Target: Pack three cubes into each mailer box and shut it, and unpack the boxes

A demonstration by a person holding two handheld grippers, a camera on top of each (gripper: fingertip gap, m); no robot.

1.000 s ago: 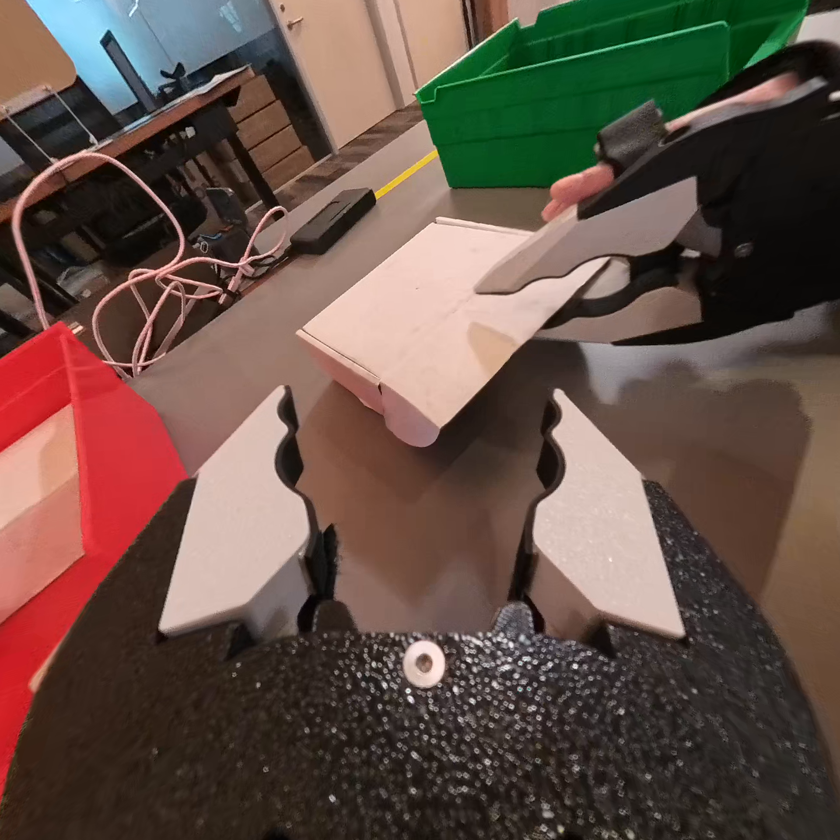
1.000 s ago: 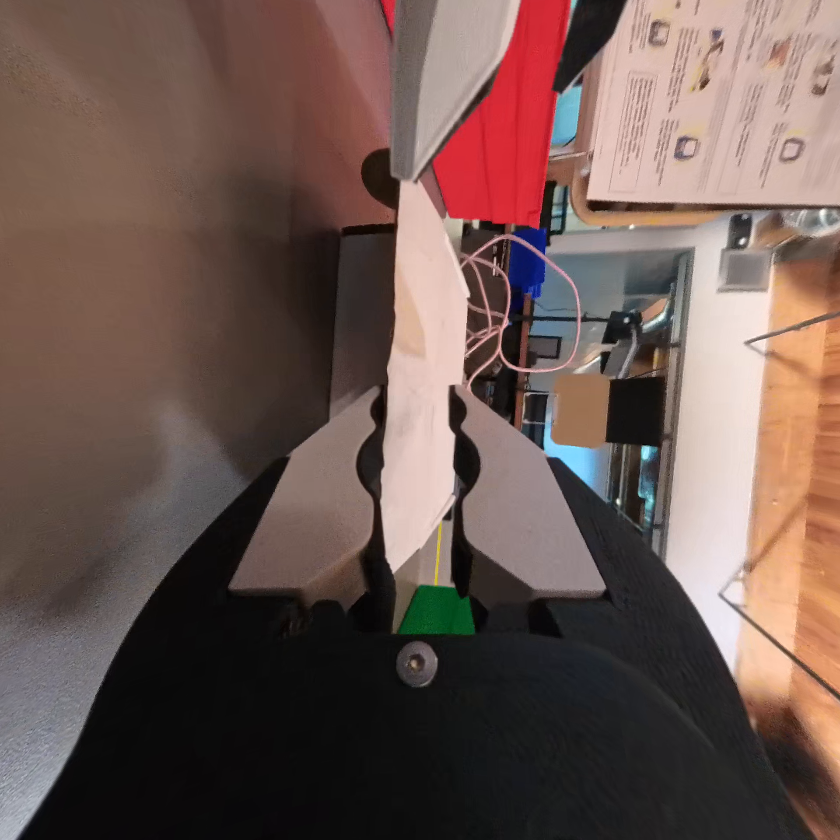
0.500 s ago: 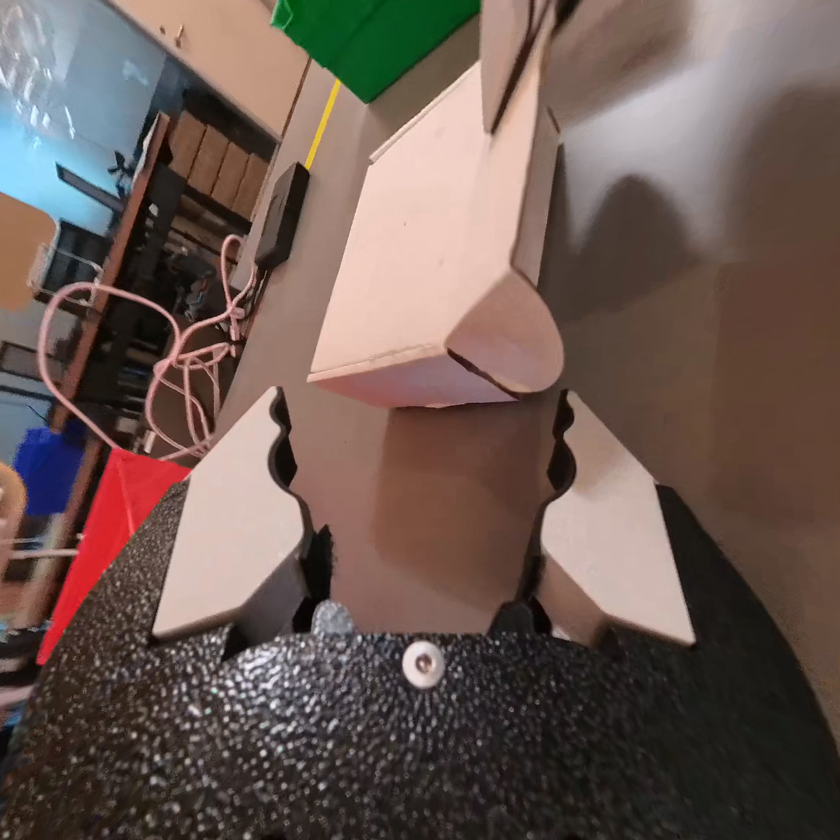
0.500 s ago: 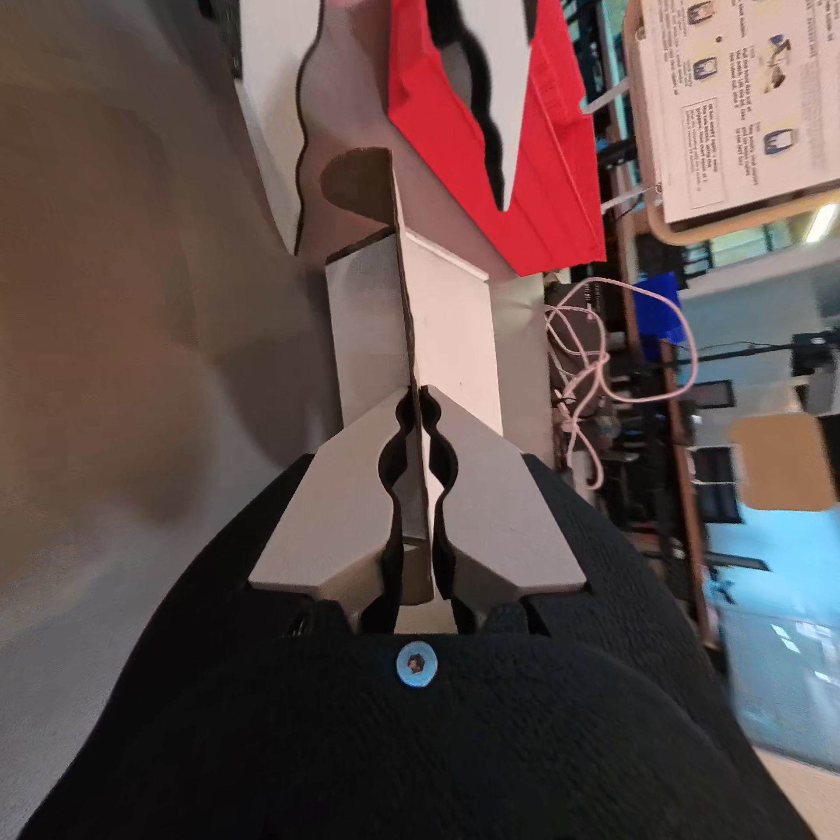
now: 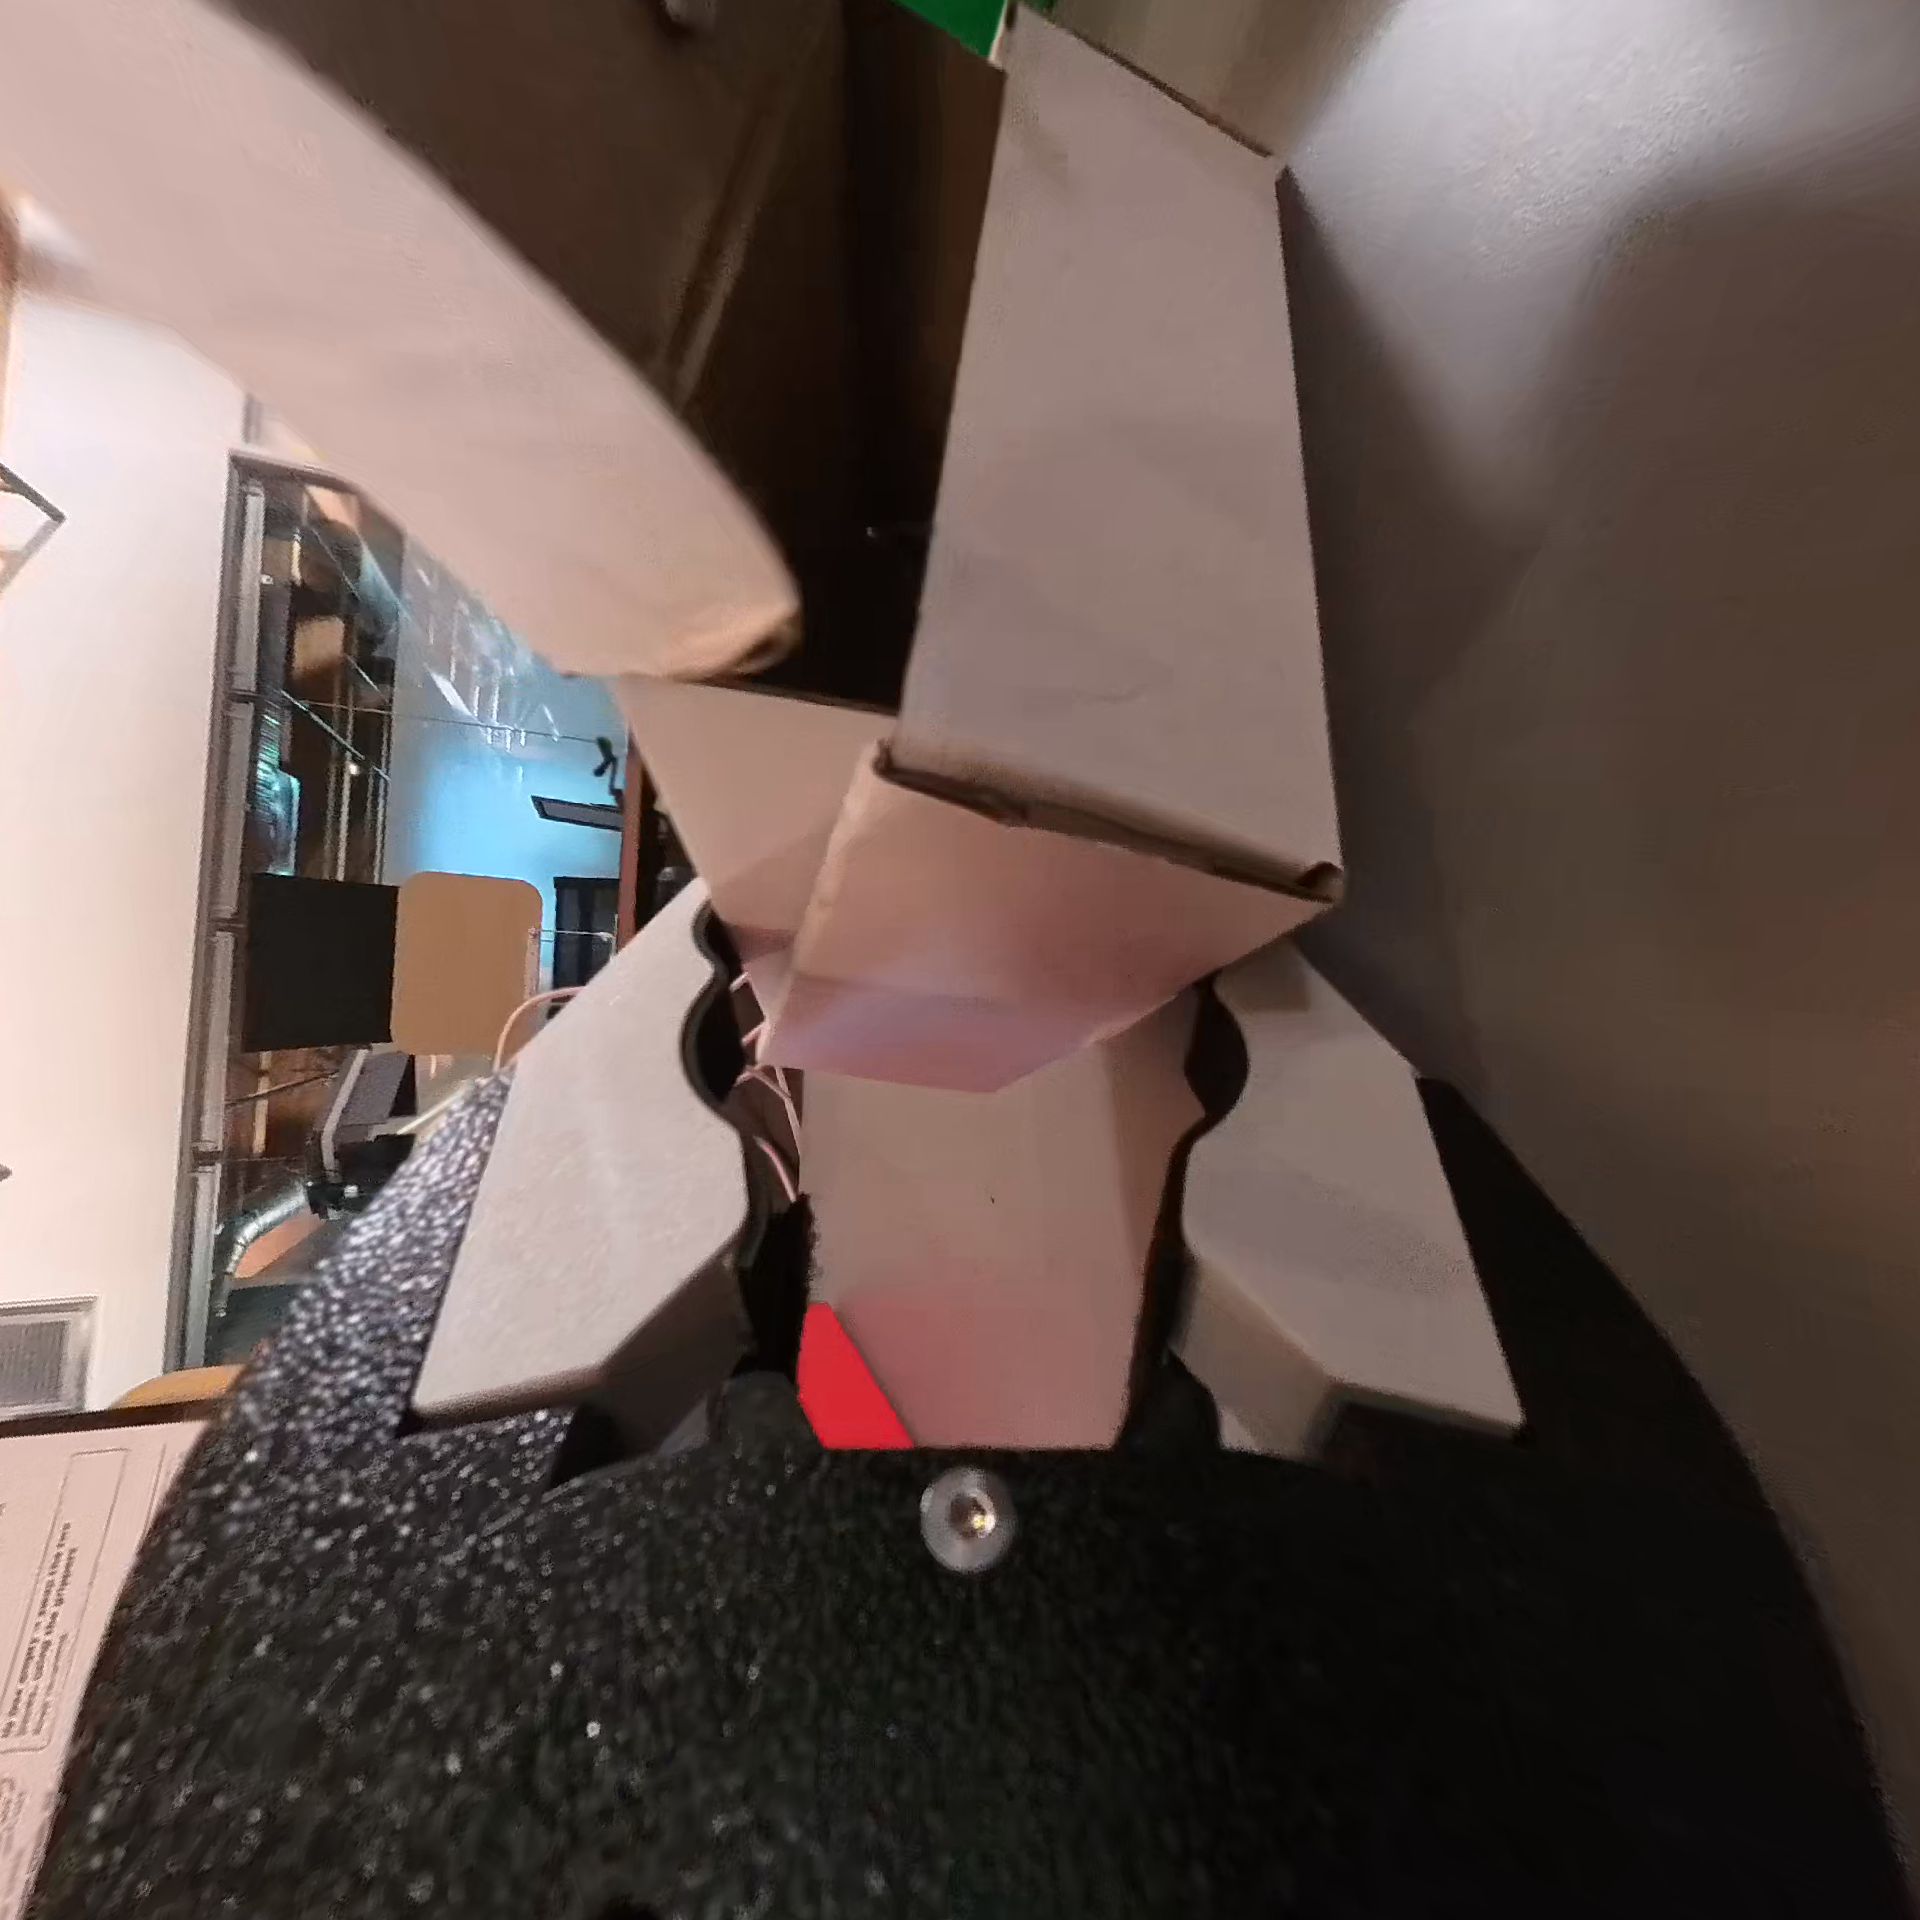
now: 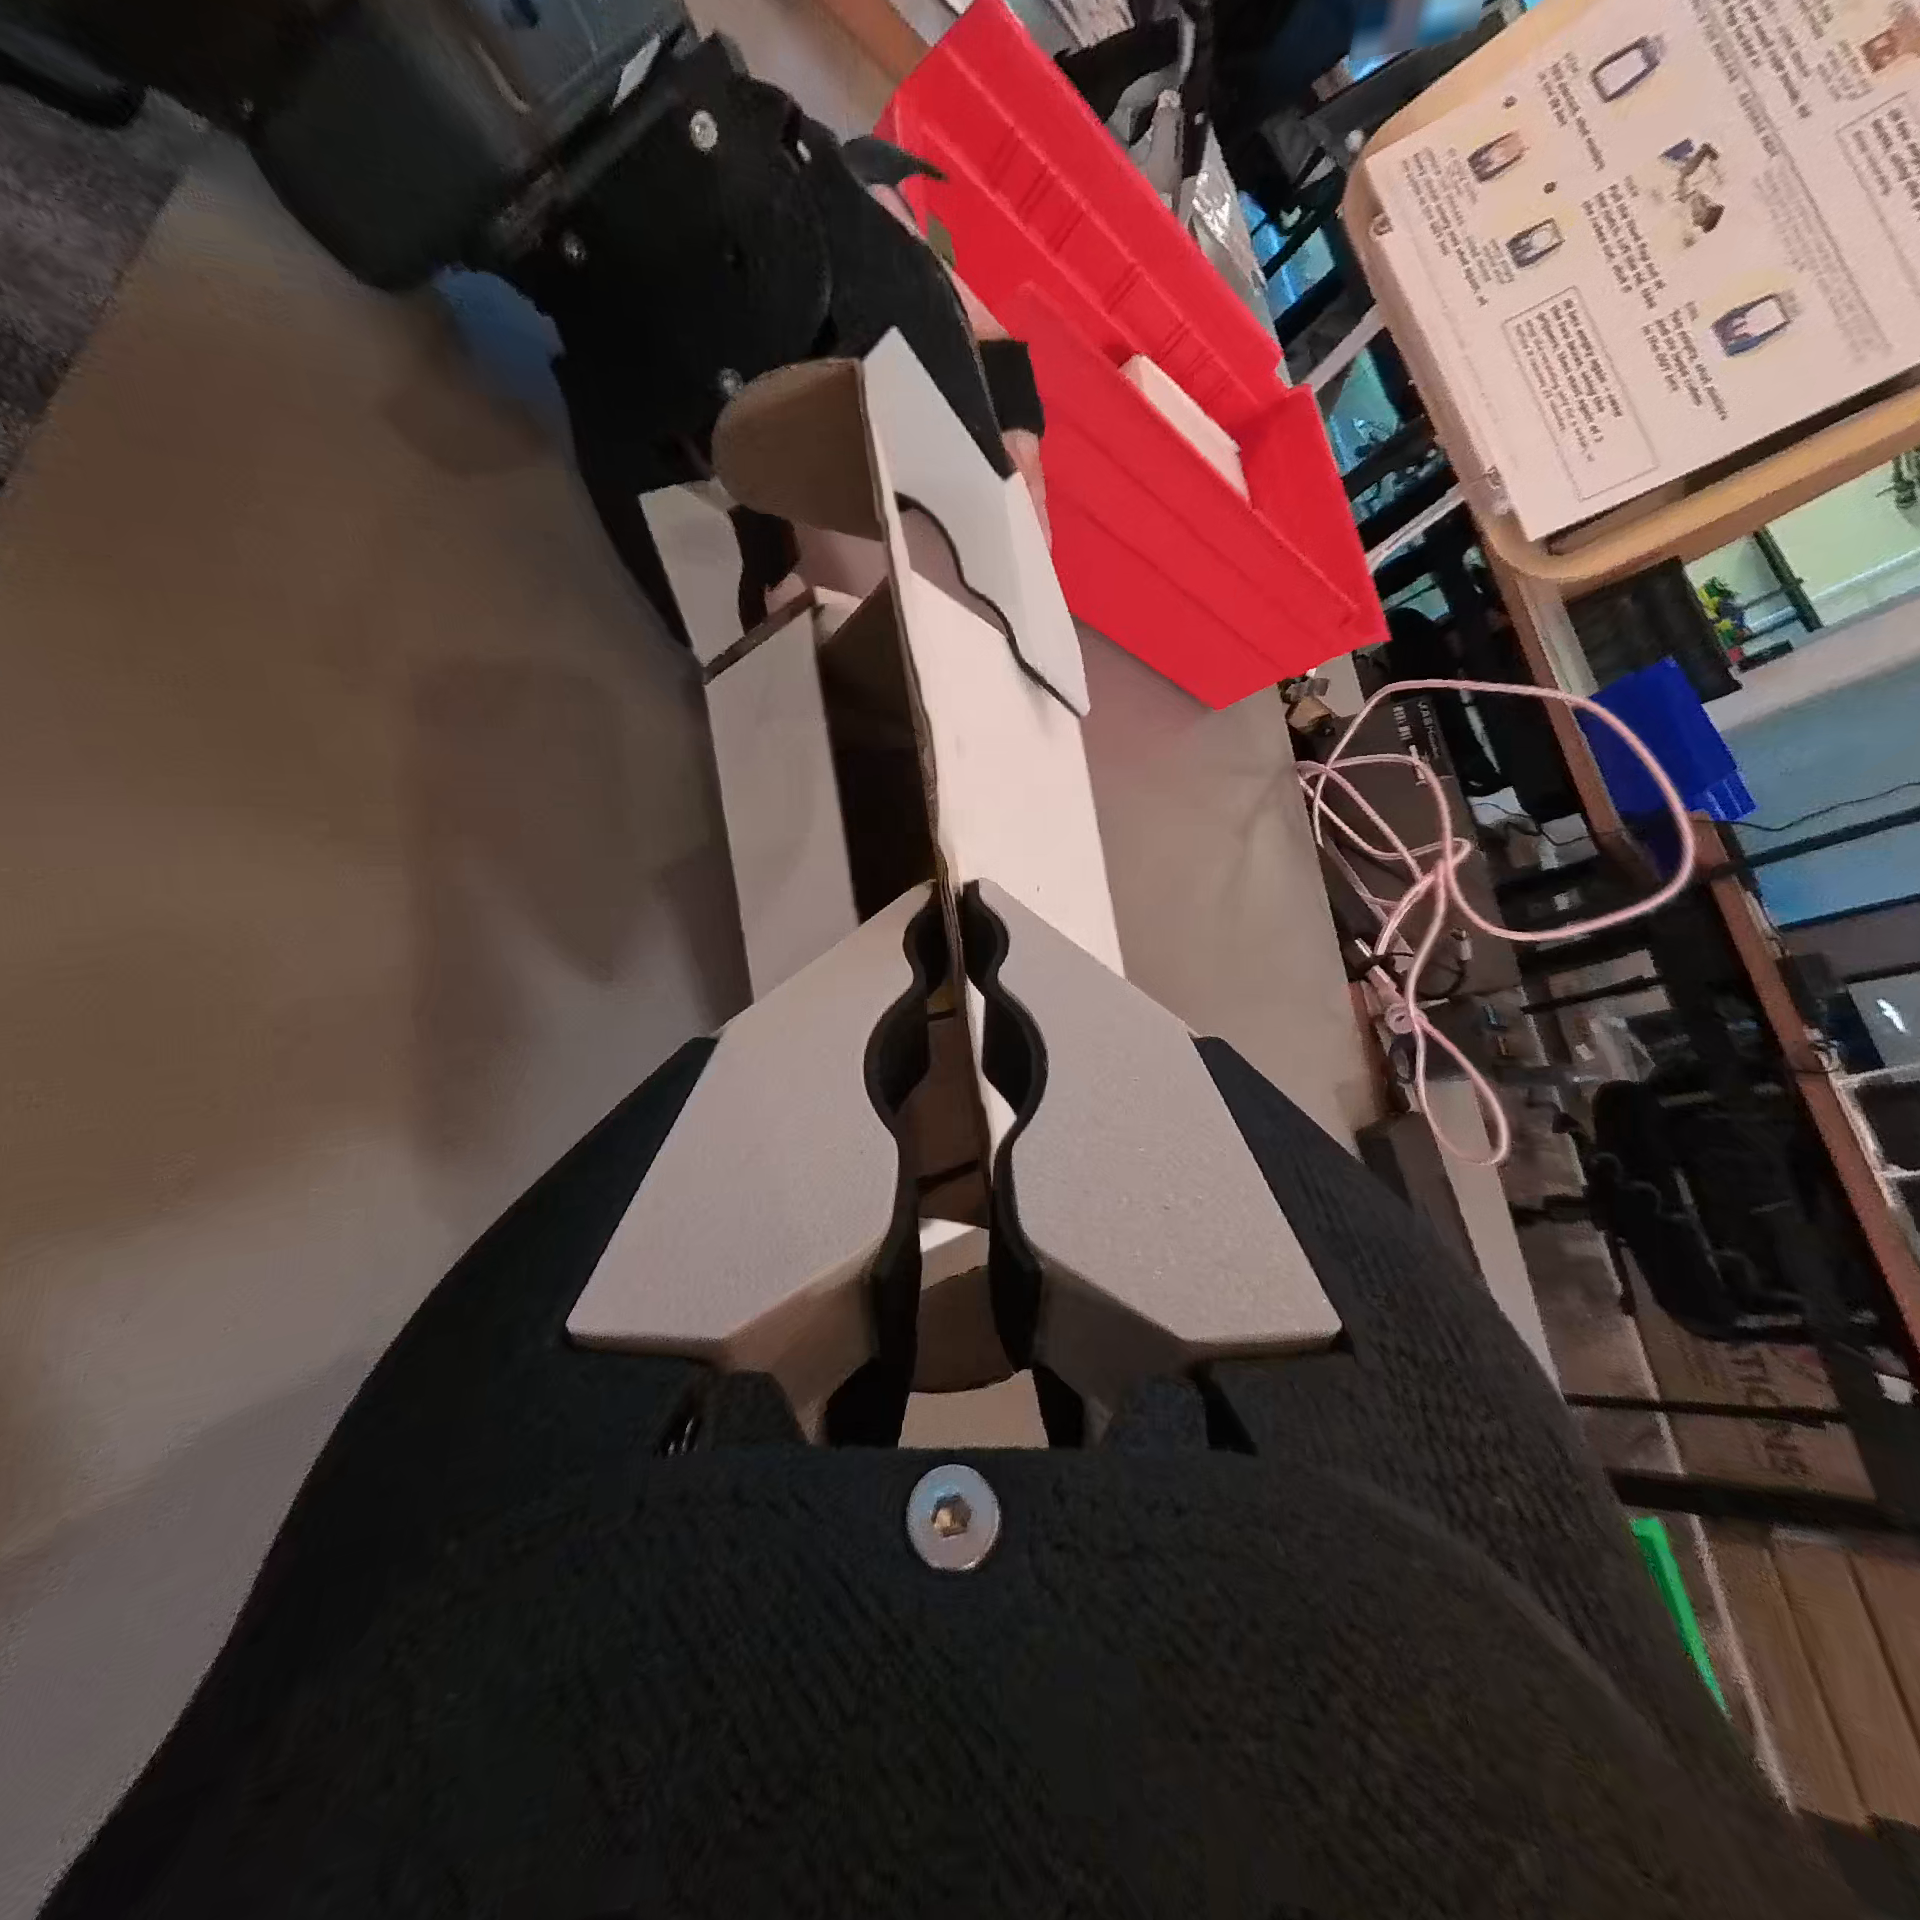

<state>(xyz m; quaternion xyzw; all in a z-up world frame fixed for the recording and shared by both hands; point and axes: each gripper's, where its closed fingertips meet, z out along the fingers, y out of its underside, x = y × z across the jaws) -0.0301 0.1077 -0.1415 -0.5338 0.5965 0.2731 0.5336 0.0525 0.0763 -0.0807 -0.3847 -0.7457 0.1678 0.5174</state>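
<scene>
At frame centre the right gripper (image 6: 954, 904) pinches the raised lid (image 6: 997, 727) of the white mailer box (image 6: 774, 831) on the worktop (image 6: 312, 727), the left gripper (image 5: 961, 997) spread around its corner; lift the lid slowly, bracing the base.

Mailer boxes: one, open (image 6: 774, 748)
Hand-held grippers: two (image 6: 956, 896) (image 5: 961, 961)
Red bins: one (image 6: 1143, 416)
Blue bins: one (image 6: 1673, 748)
Pink cables: one, tangled (image 6: 1455, 831)
Instruction sheets: one (image 6: 1662, 229)
Benches: one (image 6: 260, 623)
</scene>
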